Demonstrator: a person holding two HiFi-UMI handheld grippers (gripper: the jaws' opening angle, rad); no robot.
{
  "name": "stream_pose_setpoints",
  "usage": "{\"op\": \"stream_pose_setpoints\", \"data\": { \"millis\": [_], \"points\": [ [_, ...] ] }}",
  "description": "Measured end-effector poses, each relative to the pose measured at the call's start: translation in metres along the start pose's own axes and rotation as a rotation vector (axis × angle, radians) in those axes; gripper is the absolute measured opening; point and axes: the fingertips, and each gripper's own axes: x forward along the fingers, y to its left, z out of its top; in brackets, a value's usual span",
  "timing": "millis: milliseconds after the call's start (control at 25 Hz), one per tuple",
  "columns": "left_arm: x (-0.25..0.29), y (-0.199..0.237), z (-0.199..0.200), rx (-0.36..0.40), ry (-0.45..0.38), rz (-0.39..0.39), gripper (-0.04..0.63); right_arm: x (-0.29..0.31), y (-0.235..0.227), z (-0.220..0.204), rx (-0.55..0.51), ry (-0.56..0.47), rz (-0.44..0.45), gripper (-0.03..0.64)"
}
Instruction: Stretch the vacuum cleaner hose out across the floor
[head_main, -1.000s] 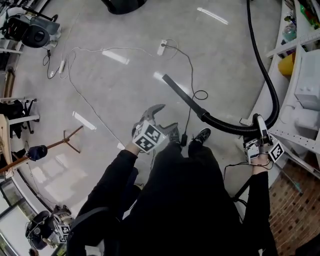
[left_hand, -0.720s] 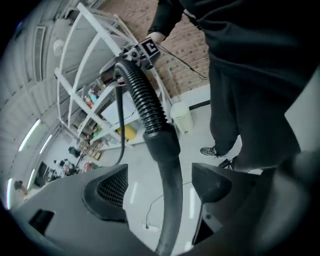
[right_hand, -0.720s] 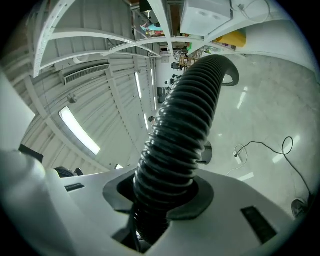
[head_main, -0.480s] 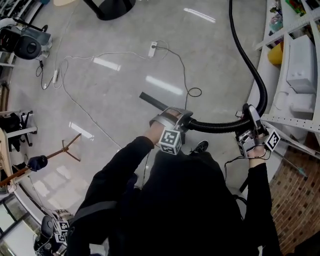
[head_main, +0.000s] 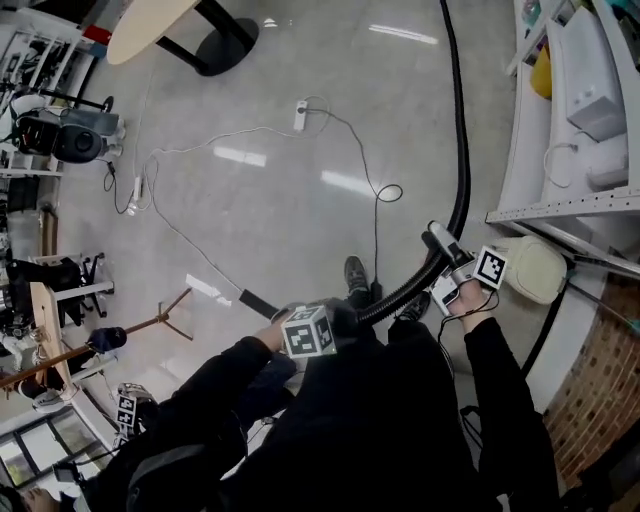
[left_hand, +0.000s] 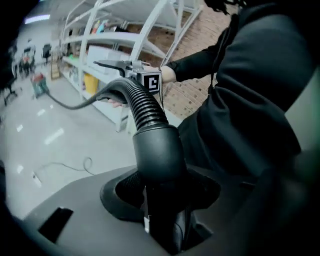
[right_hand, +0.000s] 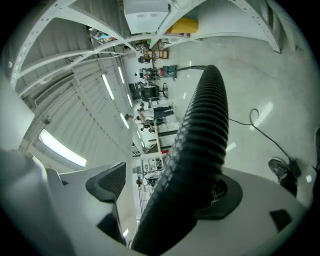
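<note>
The black ribbed vacuum hose (head_main: 462, 150) runs down the floor from the top of the head view and bends left toward my body. Its flat nozzle (head_main: 256, 303) pokes out beyond my left gripper (head_main: 335, 315). In the left gripper view that gripper (left_hand: 160, 195) has just been closing, and its pads now clamp the hose's smooth cuff (left_hand: 157, 152). My right gripper (head_main: 445, 250) sits further up the hose. Its jaws (right_hand: 167, 190) have just been opening. The hose (right_hand: 202, 130) lies between them against one pad, with a gap to the other.
White shelving (head_main: 560, 200) lines the right side, with a beige bag (head_main: 535, 268) at its foot. A power strip (head_main: 299, 115) and thin cables trail over the floor. A round table base (head_main: 215, 40) stands at the top, a wooden stand (head_main: 150, 320) and equipment (head_main: 70, 135) at the left.
My left gripper swung over to the hose's cuff and closed on it. The nozzle end came in toward my body. My right gripper moved lower and left and loosened its grip.
</note>
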Motion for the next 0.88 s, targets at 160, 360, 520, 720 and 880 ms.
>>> {"op": "stream_pose_setpoints", "data": {
  "millis": [160,360,520,720,880],
  "points": [
    [0.065,-0.048,0.004,-0.339,0.044,-0.208,0.208,-0.07,-0.094,-0.091,0.091,0.18,-0.202,0.417],
    [0.112,-0.042,0.035,-0.645,-0.017,-0.296,0.209,-0.122,-0.107,-0.184,0.089,0.379,-0.294,0.416],
    [0.131,-0.029,0.057,-0.563,0.05,-0.32,0.216,-0.108,-0.102,-0.155,0.088,0.293,-0.233,0.413],
    [0.137,-0.035,0.068,-0.443,0.104,-0.313,0.239,-0.112,-0.109,-0.127,0.054,0.223,-0.3,0.195],
    [0.135,0.013,0.042,-0.03,0.225,0.113,0.463,-0.112,-0.115,-0.101,0.042,0.085,-0.36,0.18]
  ]
}}
